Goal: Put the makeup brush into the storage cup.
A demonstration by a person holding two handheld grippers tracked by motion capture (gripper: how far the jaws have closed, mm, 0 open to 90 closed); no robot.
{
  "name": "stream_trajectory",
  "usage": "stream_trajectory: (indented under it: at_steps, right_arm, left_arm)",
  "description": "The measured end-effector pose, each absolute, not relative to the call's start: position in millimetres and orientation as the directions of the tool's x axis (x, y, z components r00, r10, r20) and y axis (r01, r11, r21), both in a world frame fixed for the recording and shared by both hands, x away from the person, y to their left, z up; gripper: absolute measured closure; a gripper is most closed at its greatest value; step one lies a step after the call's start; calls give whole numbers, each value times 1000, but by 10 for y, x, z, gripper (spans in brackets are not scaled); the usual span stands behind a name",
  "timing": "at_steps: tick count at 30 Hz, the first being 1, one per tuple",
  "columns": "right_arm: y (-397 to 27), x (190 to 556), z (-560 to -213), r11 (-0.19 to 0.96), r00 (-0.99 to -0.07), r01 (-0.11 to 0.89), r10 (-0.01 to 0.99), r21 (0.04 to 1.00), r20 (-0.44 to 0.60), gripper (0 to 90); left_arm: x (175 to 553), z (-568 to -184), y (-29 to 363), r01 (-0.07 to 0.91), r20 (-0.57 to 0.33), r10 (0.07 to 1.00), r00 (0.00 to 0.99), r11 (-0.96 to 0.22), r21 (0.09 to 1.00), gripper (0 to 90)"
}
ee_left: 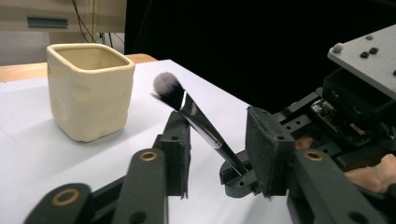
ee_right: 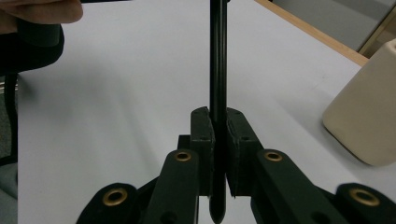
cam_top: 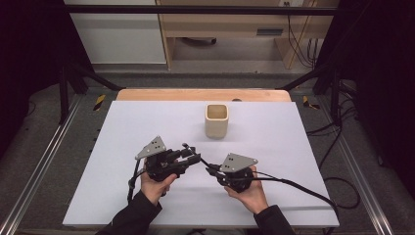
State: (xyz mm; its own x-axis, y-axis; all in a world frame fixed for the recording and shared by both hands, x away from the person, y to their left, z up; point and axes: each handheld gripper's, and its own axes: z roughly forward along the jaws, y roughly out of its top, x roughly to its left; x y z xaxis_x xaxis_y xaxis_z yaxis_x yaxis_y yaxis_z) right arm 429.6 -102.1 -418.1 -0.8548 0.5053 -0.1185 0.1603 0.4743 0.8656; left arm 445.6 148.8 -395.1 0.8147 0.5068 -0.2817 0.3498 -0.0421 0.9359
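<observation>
Brush [ee_left: 196, 119] sits between both my grippers right now, mid-table, on the near side of the cream cup [cam_top: 216, 120]. R gripper [ee_right: 218, 140] has its jaws pressed tight on the black handle near its butt end; in the right gripper view the handle runs straight up from the pads and the tip pokes out just below them. Firm pinch, no gap.

L gripper [ee_left: 219, 149]: jaws part-spread, brush handle passing between them on a slant. Handle lies close to the left pad, w/ a clear gap to the right pad [ee_left: 268, 149]. Can't tell if the left pad actually touches it. Not clamped.

Bristle head, grey-white and fluffy, sticks up past my L jaws, tilted toward the cup but well apart from it. Cup stands upright on the white table sheet [cam_top: 122, 147], open mouth up, nothing visible inside.

High view: both hands low at the near edge, grippers nose to nose, brush bridging them above the sheet.
</observation>
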Motion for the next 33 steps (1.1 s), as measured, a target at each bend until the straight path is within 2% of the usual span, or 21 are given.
stream_trajectory:
  at_steps: [11, 33]
  right_arm:
    - [-1011, 4293, -4195, 473, -861, 150, 494, 868, -121, 832]
    - [-979, 4300, -4236, 485, -865, 165, 489, 859, -110, 812]
  left_arm:
    - [4450, -3953, 1503, 362, -304, 499, 812, -21, 932, 749]
    - [4354, -3916, 1428, 341, -290, 452, 844, -34, 940, 835]
